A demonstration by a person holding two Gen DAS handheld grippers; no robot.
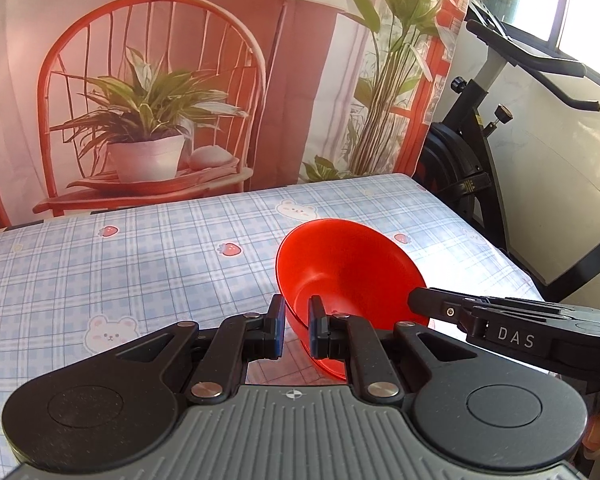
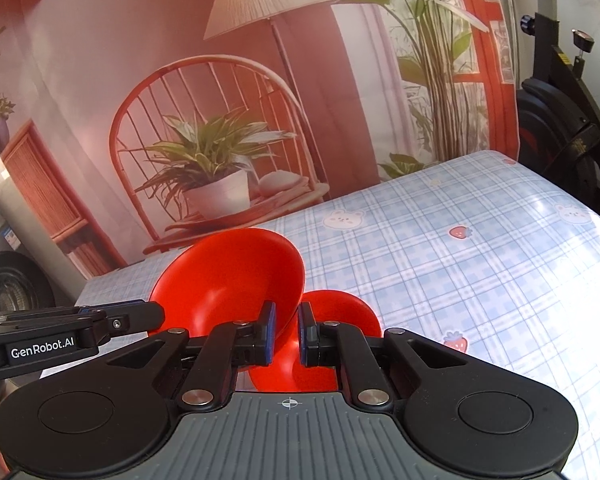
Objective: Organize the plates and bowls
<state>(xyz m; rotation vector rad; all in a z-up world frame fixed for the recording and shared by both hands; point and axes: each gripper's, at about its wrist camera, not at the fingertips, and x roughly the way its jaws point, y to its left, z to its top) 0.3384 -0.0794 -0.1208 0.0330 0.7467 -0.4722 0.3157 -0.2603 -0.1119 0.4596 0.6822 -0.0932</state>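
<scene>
Two grippers pinch one tilted red bowl (image 2: 236, 276) above the table (image 2: 480, 264): my left gripper (image 1: 297, 326) is nearly closed on its near rim, my right gripper (image 2: 287, 332) likewise on the wall at 6 o'clock. I think uneven pulls could twist it free, dropping it onto the second bowl (image 2: 336, 320) below at 5 o'clock.

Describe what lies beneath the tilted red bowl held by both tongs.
In the right wrist view, a second red bowl sits below the tilted red bowl, on the checked tablecloth. Its near part is hidden behind the right tongs.
</scene>
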